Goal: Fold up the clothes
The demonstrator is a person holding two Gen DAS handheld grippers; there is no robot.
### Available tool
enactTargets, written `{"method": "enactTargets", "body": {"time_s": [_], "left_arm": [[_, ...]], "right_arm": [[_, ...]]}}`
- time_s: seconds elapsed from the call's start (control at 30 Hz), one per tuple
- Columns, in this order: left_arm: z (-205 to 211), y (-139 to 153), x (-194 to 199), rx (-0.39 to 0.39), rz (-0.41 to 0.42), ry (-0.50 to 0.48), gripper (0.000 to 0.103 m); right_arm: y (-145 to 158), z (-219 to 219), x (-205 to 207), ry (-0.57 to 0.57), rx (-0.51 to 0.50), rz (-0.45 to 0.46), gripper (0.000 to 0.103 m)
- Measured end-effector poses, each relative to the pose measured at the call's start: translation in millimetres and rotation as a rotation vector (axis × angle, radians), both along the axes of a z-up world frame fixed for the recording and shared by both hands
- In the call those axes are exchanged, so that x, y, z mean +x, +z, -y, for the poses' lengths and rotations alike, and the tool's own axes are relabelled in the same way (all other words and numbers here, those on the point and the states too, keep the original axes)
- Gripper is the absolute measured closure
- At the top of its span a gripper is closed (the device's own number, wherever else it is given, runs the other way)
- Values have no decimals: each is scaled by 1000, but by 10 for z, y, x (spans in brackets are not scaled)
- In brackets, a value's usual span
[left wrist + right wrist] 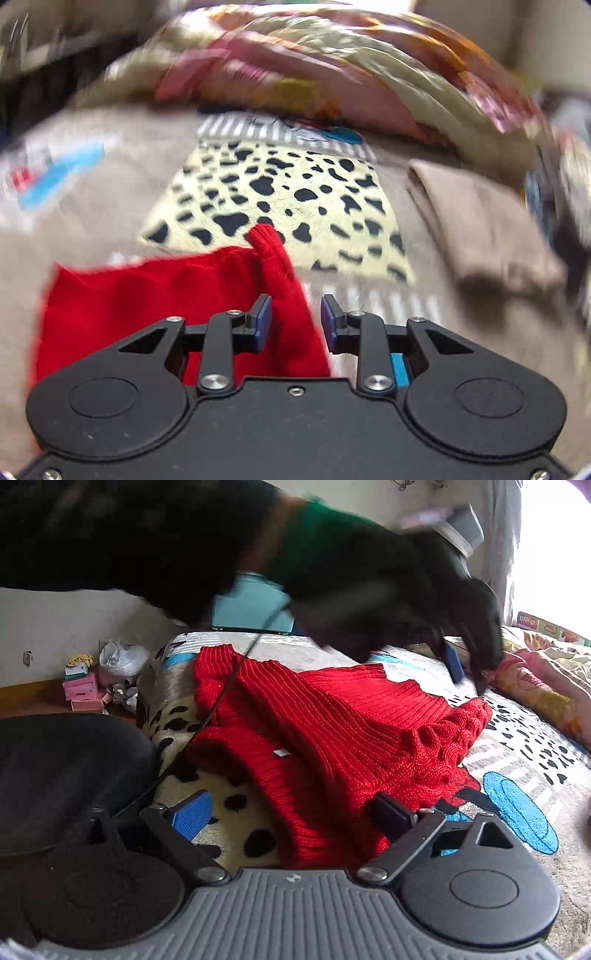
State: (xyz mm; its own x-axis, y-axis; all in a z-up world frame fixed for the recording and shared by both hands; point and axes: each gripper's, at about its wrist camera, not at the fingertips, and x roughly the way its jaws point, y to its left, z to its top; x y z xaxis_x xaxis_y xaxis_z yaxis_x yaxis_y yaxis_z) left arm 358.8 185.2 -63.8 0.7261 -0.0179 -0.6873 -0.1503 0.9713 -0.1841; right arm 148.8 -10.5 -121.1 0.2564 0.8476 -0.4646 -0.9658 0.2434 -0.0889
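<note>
A red knitted sweater (147,295) (332,720) lies spread on a spotted blanket (295,192) (229,812). In the left wrist view my left gripper (295,317) is open just above the sweater's right edge, and a ribbed cuff (266,236) sticks out ahead of the pads. The right wrist view has my right gripper (291,812) wide open at the near ribbed hem, with red knit lying between its fingers. There the left gripper (467,672) shows blurred at the sweater's far corner, held by a dark-sleeved arm (258,546).
A floral quilt (314,66) (546,686) is bunched along the far side. A folded beige cloth (480,236) lies to the right. A thin black cable (229,686) crosses the sweater. Boxes and a plastic bag (85,686) sit on the floor at left.
</note>
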Motion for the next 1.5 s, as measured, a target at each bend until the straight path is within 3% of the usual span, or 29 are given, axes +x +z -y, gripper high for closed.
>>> {"method": "enactTargets", "body": {"time_s": [0.07,0.1,0.27,0.53,0.73,0.8,0.83,0.93,0.97,1.07,1.17,1.23,1.33,1.4,1.47,1.5], "left_arm": [[-83,-79,133,-45,-15,13,82],[-82,-90,150,-31,-14,10,99],[-197,-191,-50,84,61,40,99],[-401,-276,-206,-49,106,82,98],[-117,-77,-138,82,154,-34,98],[-61,-169,-10,140,119,-60,98],[-65,-287,117,162,61,-62,98],[-25,-534,369,276,-23,-154,93],[-14,-449,396,292,-40,-157,91],[55,-51,118,253,72,-152,90],[262,106,-402,272,113,-210,90],[396,21,-699,274,104,-246,90],[520,-426,-751,274,-45,-289,90],[482,-382,-789,256,-19,-264,90],[435,-297,-860,231,20,-236,79],[388,-168,-982,211,68,-220,60]], "right_arm": [[3,5,12,6,1,-10,10],[5,7,22,9,1,-16,10],[7,15,77,23,2,-57,10],[-3,-7,62,26,-16,-53,7],[-2,-15,50,27,-15,-45,7],[0,0,46,31,-7,-50,7],[0,5,49,34,-4,-53,7],[-6,0,86,42,-6,-65,7],[-8,-3,93,44,-8,-68,6],[-1,-2,92,45,-4,-69,6],[7,2,93,44,1,-70,6],[9,-8,76,44,-4,-61,6],[7,-23,51,44,-16,-46,6],[8,-27,53,44,-18,-47,6],[11,-21,61,46,-16,-52,6],[13,-15,58,46,-13,-51,6]]}}
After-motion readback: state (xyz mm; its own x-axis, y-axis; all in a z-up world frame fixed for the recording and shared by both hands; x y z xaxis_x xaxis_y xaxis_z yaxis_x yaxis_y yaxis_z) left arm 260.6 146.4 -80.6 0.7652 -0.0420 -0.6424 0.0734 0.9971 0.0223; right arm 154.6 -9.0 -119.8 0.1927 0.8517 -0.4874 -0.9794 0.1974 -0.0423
